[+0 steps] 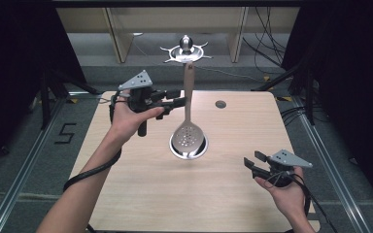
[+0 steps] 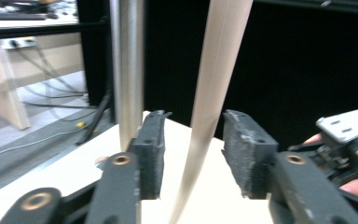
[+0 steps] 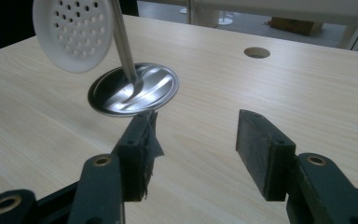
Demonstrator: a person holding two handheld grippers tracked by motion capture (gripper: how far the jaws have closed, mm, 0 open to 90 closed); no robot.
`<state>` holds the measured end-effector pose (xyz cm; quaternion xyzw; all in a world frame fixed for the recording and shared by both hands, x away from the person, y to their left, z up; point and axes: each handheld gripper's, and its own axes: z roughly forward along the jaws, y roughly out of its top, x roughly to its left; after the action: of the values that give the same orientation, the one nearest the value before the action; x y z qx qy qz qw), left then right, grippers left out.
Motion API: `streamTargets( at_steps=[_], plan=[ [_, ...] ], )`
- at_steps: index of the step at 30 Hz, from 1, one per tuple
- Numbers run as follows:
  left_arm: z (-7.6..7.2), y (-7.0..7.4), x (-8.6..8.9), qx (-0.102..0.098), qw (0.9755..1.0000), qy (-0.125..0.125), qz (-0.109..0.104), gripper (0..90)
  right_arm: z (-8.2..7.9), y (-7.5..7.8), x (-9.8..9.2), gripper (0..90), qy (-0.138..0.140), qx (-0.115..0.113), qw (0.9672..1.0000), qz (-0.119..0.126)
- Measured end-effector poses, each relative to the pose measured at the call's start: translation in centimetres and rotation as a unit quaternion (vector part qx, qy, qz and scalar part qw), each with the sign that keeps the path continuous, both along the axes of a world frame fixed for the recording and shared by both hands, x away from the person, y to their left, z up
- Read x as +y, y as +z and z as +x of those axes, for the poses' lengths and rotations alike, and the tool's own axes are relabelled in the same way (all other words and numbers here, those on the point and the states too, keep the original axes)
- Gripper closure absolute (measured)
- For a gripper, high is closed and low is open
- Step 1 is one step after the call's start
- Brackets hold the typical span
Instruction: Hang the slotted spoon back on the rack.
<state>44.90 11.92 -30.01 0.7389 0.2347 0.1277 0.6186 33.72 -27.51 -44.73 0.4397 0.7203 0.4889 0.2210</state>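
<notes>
Everything here is arranged around the metal stand (image 1: 188,145): a round, shiny base plate sitting on the wooden table (image 1: 141,194) near its middle, with a thin steel pole rising straight up from it to a top ring with hooks. From the right gripper view the base plate holds nothing but the foot of the pole and reflections.

A slotted spoon (image 1: 188,131) hangs against that pole, its pale handle running up towards the top ring and its perforated bowl dangling just above the base plate, clear of it. My guess is that it hangs from one of the hooks, though the hook itself is too small to make out.

The left gripper (image 1: 175,103) is held up beside the pole, about halfway along the spoon handle. In the left gripper view its jaws stand apart with the handle passing between them and a gap on either side, so it is released and grips nothing; the pole stands just outside one jaw. It looks placed there either to clamp the handle or to let it go, and I cannot tell which.

The right gripper (image 1: 253,160) rests low, well off to the side of the stand, over bare table. Its jaws are spread wide and empty, pointed towards the base plate, as if waiting its turn.
</notes>
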Motion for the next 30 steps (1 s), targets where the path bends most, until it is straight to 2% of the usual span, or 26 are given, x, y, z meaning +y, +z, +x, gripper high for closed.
streamTargets(
  at_steps=[5,8,9,11,12,17,20,21,22,24,27,29,30],
  plan=[
    [-1.2,-1.2,1.5,-0.007,0.9995,0.021,0.023,43.8,0.0,0.0,0.0,48.2,0.000,-0.003,1.0000,-0.002],
    [-2.1,-2.4,2.5,-0.001,0.9988,0.033,0.035,40.1,0.0,0.0,0.0,48.2,-0.001,-0.003,1.0000,-0.001],
    [-2.4,-2.8,2.8,0.000,0.9985,0.038,0.039,39.1,-0.1,0.1,-0.1,48.1,-0.007,0.007,0.9999,-0.007],
    [-3.0,-3.7,3.5,0.005,0.9978,0.047,0.047,37.8,0.0,0.0,0.0,48.1,-0.002,0.001,1.0000,0.002],
    [-3.3,-4.1,3.8,0.006,0.9972,0.052,0.052,37.1,-0.1,0.0,-0.1,48.1,-0.006,0.006,0.9999,-0.011],
    [-4.2,-6.2,5.5,0.019,0.9952,0.065,0.071,34.7,0.2,-0.1,-0.1,48.0,0.005,-0.006,0.9998,-0.020],
    [-4.6,-7.3,6.5,0.030,0.9940,0.074,0.075,33.9,0.3,-0.1,-0.1,47.9,0.006,-0.012,0.9996,-0.024],
    [-4.7,-7.8,6.8,0.033,0.9938,0.075,0.076,33.7,0.1,-0.2,0.1,47.9,0.001,0.002,1.0000,-0.009],
    [-4.8,-8.2,7.1,0.038,0.9930,0.079,0.079,33.4,0.2,-0.2,0.1,47.9,0.001,-0.002,1.0000,-0.007],
    [-5.2,-9.1,7.5,0.047,0.9917,0.084,0.084,33.0,0.1,-0.2,0.2,47.8,-0.001,0.006,1.0000,0.002],
    [-5.9,-10.9,8.3,0.060,0.9899,0.093,0.089,32.9,0.1,-0.2,0.0,47.7,0.003,0.006,1.0000,-0.007],
    [-6.4,-12.3,8.8,0.065,0.9886,0.101,0.090,32.9,0.1,-0.2,0.1,47.7,0.000,0.006,1.0000,0.000],
    [-6.7,-13.1,9.1,0.069,0.9878,0.107,0.090,33.0,0.2,-0.2,-0.1,47.7,-0.001,0.007,0.9999,-0.010]
  ],
)
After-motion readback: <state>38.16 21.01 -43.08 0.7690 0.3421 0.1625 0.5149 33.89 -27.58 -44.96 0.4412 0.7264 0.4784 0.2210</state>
